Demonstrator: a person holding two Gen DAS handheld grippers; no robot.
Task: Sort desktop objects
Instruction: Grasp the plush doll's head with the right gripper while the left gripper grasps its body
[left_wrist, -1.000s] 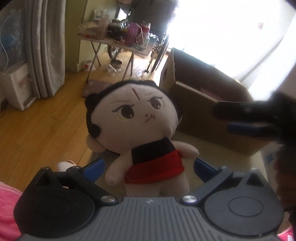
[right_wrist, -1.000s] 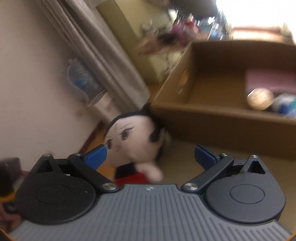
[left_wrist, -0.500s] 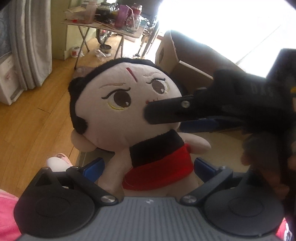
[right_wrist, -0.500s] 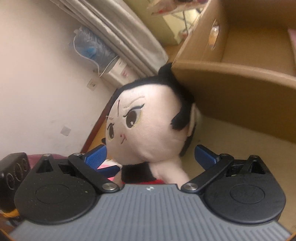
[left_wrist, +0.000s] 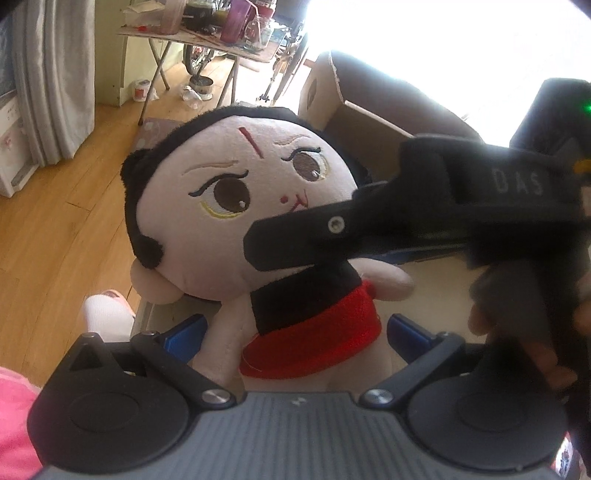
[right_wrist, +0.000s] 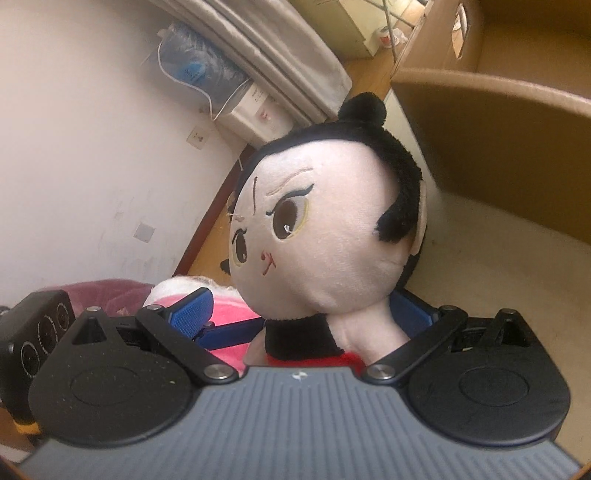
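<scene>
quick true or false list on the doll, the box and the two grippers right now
1. The doll wears a black top over a red skirt. True.
2. The cardboard box stands in front of the doll, between it and the grippers. False: it stands behind the doll.
3. The right gripper has its fingers on either side of the doll's neck. True.
4. The left gripper is shut with nothing between its fingers. False: it is open, with the doll's body between them.
5. The doll lies face down on the table. False: it is upright, face showing.
</scene>
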